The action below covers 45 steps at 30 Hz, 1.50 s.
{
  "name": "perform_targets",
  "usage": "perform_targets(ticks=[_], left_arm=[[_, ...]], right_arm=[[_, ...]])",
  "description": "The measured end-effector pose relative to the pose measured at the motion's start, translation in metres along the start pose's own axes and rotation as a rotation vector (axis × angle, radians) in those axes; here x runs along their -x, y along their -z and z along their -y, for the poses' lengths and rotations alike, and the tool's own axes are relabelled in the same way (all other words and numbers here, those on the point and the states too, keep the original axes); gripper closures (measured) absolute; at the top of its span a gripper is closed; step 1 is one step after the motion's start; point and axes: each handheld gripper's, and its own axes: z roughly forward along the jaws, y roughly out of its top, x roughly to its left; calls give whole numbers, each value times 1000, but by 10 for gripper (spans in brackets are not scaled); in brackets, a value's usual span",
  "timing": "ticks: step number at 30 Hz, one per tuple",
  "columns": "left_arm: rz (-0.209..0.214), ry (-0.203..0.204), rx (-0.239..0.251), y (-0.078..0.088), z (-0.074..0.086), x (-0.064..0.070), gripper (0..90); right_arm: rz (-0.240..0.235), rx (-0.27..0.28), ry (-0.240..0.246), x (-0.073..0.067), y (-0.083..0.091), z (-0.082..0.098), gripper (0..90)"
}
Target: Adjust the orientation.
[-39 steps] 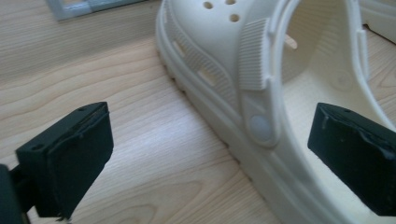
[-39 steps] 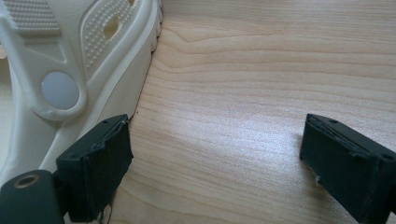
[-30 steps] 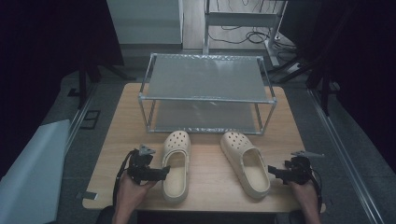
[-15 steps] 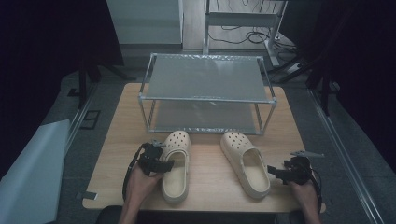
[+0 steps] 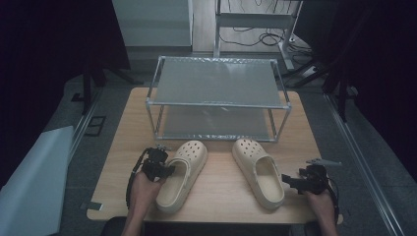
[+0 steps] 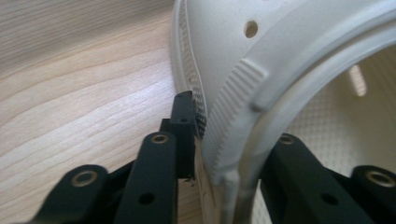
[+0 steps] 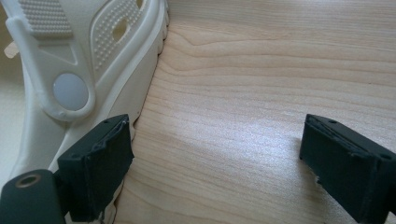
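Two cream clogs lie side by side on the wooden table (image 5: 221,162). My left gripper (image 5: 164,169) has just been closing and is now shut on the side wall of the left clog (image 5: 183,174) near its opening. In the left gripper view one jaw presses the ribbed outside of the left clog (image 6: 224,46) and the other sits inside it, with the left gripper (image 6: 233,135) pinching the wall. My right gripper (image 5: 290,181) rests open on the table just right of the right clog (image 5: 259,169). In the right gripper view, the right gripper (image 7: 224,154) has bare wood between its jaws and the right clog (image 7: 70,56) at its left.
A two-tier metal rack (image 5: 216,81) with mesh shelves stands at the back of the table, its lower shelf just behind the clogs' toes. Dark floor, cables and a pale sheet (image 5: 29,182) surround the table.
My left hand moved in from the left to the left clog, and its jaws closed on the clog's side wall. The right hand and both clogs stayed where they were.
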Motion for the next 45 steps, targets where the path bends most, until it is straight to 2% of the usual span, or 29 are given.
perform_targets(ticks=[1,3,4,5,6,7,9,11,14,16,17,21,22,29,33,45], left_arm=[[0,0,0,0,0,0,763],[46,36,3,1,1,-9,767],[46,36,3,1,1,-9,768],[80,58,3,2,2,-16,770],[80,58,3,2,2,-16,770],[106,72,5,2,2,-21,771],[118,79,5,2,2,-23,772],[147,97,4,2,2,-28,772],[224,141,9,3,1,-37,776],[266,165,26,4,1,-40,777],[266,165,26,4,1,-40,776],[332,191,53,9,-1,-43,776],[358,190,56,11,-3,-43,776],[407,191,60,20,-10,-41,775],[455,194,62,28,-17,-39,774],[507,160,69,47,-36,-29,773]], right_arm=[[0,0,0,0,0,0,93],[-1,1,-1,0,0,0,93],[-1,1,-1,0,0,0,93],[0,1,0,0,0,0,94],[0,1,0,0,0,0,94],[-1,2,-2,0,0,0,94],[-1,3,-3,0,0,0,94],[-1,4,-5,0,1,0,95],[-2,5,-8,0,1,0,96],[-1,7,-6,1,1,0,96],[-1,8,-6,1,1,0,96],[0,11,-8,1,1,0,97],[-1,14,-7,1,2,0,96],[-2,17,-11,1,2,0,96],[-1,19,-14,1,3,0,91],[-12,16,-9,1,1,0,33]])
